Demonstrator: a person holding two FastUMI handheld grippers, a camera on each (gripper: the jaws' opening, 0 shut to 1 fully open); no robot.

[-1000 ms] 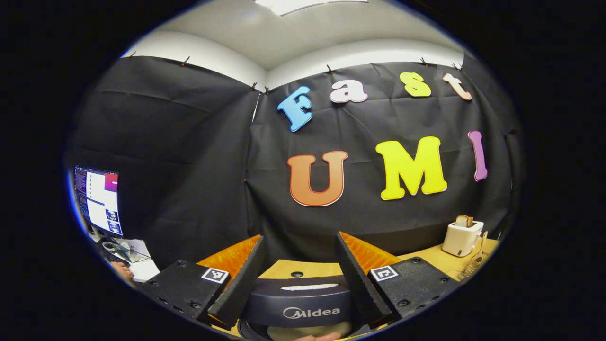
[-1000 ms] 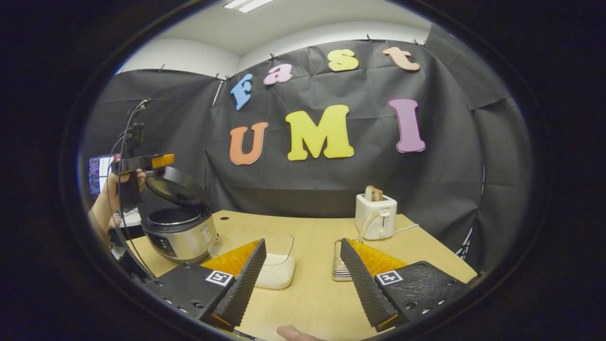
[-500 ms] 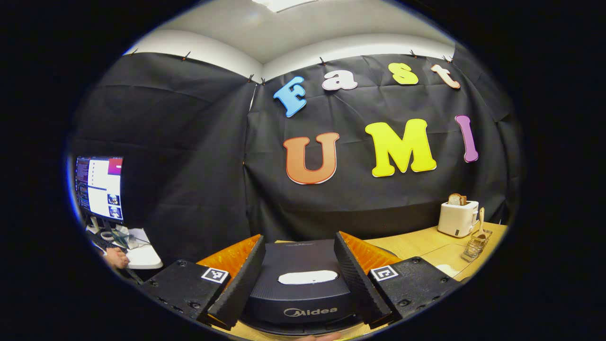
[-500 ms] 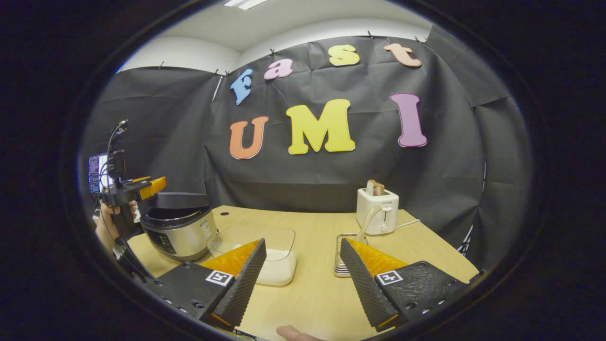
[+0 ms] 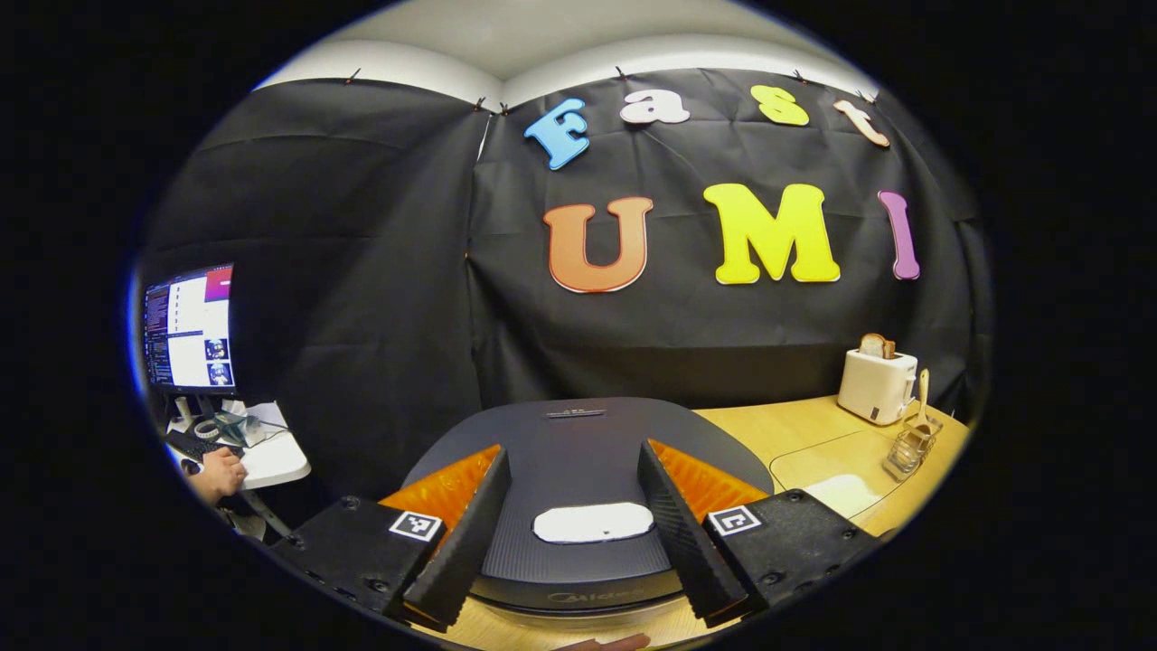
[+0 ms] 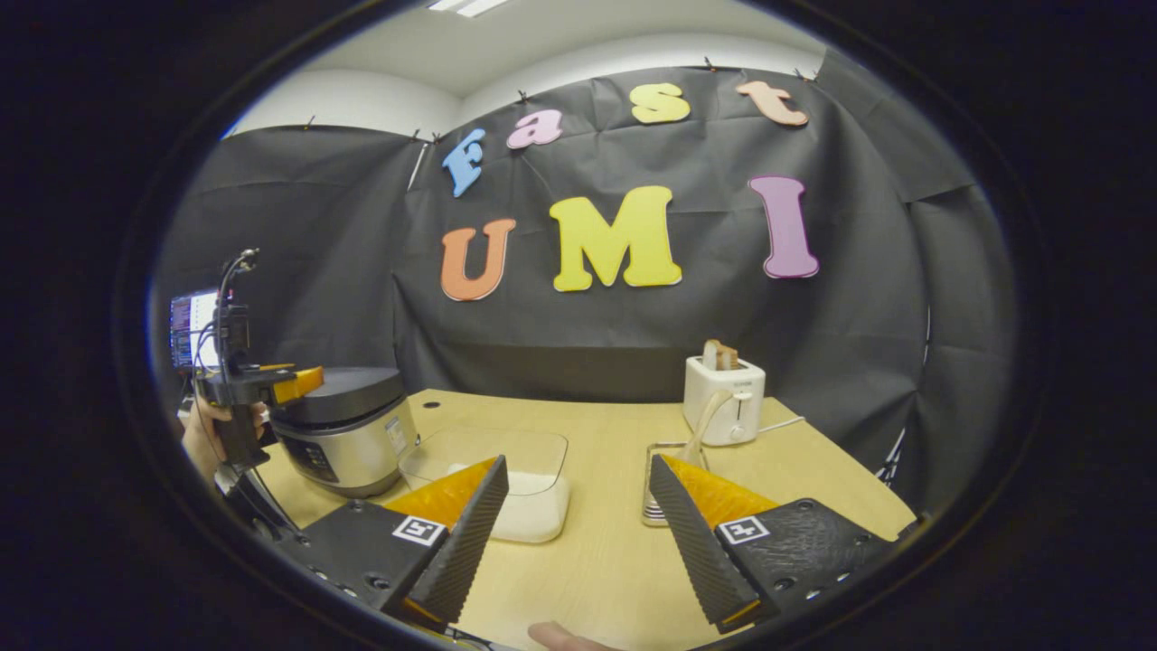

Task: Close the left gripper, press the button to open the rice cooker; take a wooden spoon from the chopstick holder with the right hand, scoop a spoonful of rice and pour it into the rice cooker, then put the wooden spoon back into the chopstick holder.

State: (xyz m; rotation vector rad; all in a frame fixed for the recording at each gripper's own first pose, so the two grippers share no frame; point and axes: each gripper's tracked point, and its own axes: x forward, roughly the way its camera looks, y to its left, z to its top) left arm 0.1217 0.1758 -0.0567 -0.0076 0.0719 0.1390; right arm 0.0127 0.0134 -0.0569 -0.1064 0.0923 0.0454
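Left gripper view: left gripper sits low centre of frame, its 2 fingers spread apart with nothing between them. They straddle the dark lid of the rice cooker, which lies flat and looks shut. The pale oval button lies on the lid between the fingers; contact with it cannot be told. Judgement: the gripper is parked over the button so a downward push would land on it, but the task wants the fingers drawn together first, and they are not.

Right gripper view: right gripper at lower centre, fingers wide apart, empty, hovering above the wooden table. Judgement: it waits there, facing its targets, until the cooker is open.

Task things in the right gripper view:
- Rice cooker at middle left, lid down, with the left gripper and the hand that holds it just at its top left edge.
- Clear container of rice just right of the cooker, partly behind the near finger.
- Chopstick holder at centre right, the wooden spoon standing in it, handle leaning up towards the white toaster behind.

Judged from the shut lid and the spoon in its holder, scooping is not yet started.

Off to the left of the left gripper view, a monitor stands on a side desk.
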